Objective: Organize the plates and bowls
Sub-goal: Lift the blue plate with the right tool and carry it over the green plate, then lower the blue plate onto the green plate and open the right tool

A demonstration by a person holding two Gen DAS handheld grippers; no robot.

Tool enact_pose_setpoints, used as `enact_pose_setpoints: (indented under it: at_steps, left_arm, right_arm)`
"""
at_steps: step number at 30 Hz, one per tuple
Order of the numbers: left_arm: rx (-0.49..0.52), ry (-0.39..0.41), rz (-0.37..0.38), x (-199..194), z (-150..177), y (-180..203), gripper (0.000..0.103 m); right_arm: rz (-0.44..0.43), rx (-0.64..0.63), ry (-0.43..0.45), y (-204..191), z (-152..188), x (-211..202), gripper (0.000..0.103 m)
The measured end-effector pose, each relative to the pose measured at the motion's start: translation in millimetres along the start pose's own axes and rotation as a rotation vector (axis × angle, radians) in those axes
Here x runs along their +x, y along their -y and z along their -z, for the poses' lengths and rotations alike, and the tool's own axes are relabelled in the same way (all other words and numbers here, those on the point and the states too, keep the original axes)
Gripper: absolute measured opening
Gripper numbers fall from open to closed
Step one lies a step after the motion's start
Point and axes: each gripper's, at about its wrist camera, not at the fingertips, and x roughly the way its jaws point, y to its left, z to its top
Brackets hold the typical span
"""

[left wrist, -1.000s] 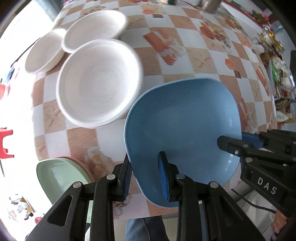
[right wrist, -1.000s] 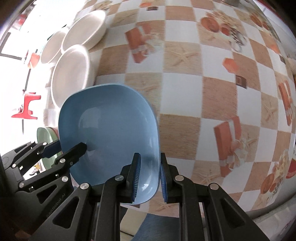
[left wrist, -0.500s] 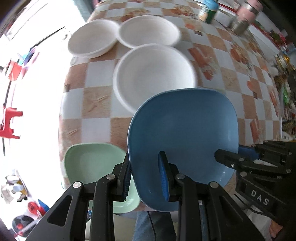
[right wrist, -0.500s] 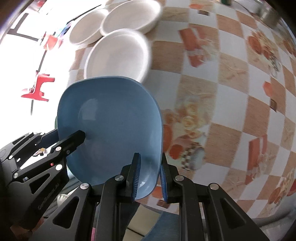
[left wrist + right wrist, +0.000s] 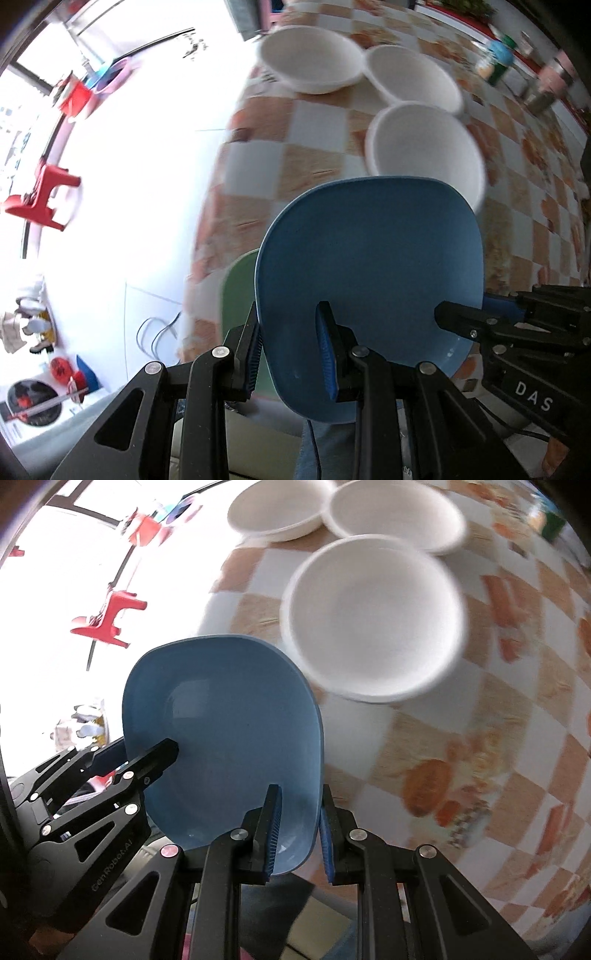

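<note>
Both grippers hold a blue square plate in the air. My left gripper is shut on its near left rim. My right gripper is shut on its near right rim; the plate also shows in the right wrist view. A green plate lies on the table's near corner, mostly hidden under the blue plate. Three white bowls stand beyond: the nearest white bowl, the middle white bowl and the far left white bowl. They also show in the right wrist view, the nearest bowl largest.
The table has an orange and white checkered cloth, and its left edge runs close to the plates. Jars and bottles stand at the far right. A red stool sits on the floor to the left.
Both grippers have carried the blue plate left toward the table's corner. It now hangs over the green plate and hides most of it. Both grips are unchanged.
</note>
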Motion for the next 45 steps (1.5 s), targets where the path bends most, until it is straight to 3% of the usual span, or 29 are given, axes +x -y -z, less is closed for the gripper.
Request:
enact_pose_setpoints:
  at_steps: [14,19,24,28,29,30,31,32,37,39,40,45]
  left_arm:
    - [-0.004,-0.033,-0.024,31.9,13.8,-43.4,0.030]
    - [0.001,-0.044,-0.025,43.2,18.2,-47.6,0.037]
    - [-0.003,-0.032,-0.058,44.3,22.0,-52.6,0.065]
    - [-0.013,-0.016,-0.072,42.0,22.3,-59.3,0.075]
    - [-0.017,-0.014,-0.073,41.2,22.2,-60.2,0.078]
    - [-0.017,-0.013,-0.074,40.9,21.6,-60.9,0.079]
    - [-0.020,-0.014,-0.074,40.5,21.2,-61.5,0.079]
    - [-0.027,-0.018,-0.072,41.6,20.1,-61.6,0.080]
    - [-0.045,-0.028,-0.041,41.2,14.7,-61.2,0.080]
    - [-0.045,-0.029,-0.026,39.1,12.7,-59.7,0.083]
    - [-0.035,-0.031,-0.026,38.1,12.4,-54.7,0.083]
    - [-0.011,-0.039,-0.030,36.0,7.5,-36.3,0.095]
  right_arm:
    - [-0.011,-0.027,-0.098,-34.3,7.8,48.1,0.022]
    - [-0.005,-0.034,-0.116,-35.0,6.5,52.2,0.022]
    - [-0.004,-0.026,-0.112,-32.2,9.1,50.5,0.022]
    - [-0.015,-0.019,-0.102,-28.1,10.0,45.4,0.023]
    - [-0.007,-0.021,-0.098,-27.0,10.3,43.5,0.025]
    - [0.013,-0.026,-0.092,-26.1,10.7,41.3,0.043]
    - [0.037,-0.030,-0.079,-24.1,11.8,37.9,0.069]
    - [0.042,-0.030,-0.065,-21.6,12.9,34.2,0.076]
    - [0.059,0.020,-0.043,2.3,19.3,20.1,0.079]
    - [0.070,0.044,-0.039,13.9,22.8,16.5,0.094]
    - [0.070,0.059,-0.032,20.4,24.9,14.1,0.097]
    - [0.095,0.125,-0.011,50.1,34.1,3.5,0.097]
